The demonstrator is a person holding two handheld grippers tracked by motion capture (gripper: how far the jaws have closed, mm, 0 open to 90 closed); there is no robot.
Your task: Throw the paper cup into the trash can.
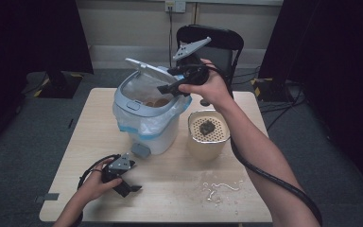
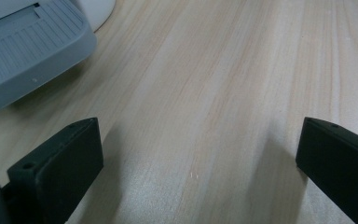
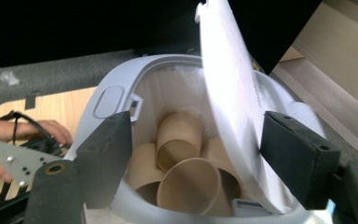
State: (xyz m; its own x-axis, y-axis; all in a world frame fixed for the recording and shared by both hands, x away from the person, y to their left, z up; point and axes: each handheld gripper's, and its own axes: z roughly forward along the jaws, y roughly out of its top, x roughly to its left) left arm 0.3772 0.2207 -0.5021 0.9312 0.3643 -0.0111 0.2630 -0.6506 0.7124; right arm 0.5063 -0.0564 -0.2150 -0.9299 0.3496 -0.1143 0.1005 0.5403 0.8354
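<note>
Bin: the pedal bin (image 1: pixel 149 118) stands at table (image 1: pixel 179 189) centre, lid (image 1: pixel 146 68) tipped up, paper cups (image 3: pixel 186 158) piled inside.
Right gripper (image 1: pixel 170 88): over the bin mouth, jaws apart, empty.
Left gripper (image 1: pixel 125 188): at 7 o'clock, parked on the table, jaws apart.
Nearby: strainer container (image 1: pixel 209 135) at 3 o'clock; crumbs (image 1: pixel 220 189) at 5 o'clock.
Obstacle: the lid leans close beside the right jaws.

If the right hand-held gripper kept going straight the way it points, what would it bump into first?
Probably the paper cups inside the open bin; its raised lid stands between the open jaws, so that may touch first.
</note>
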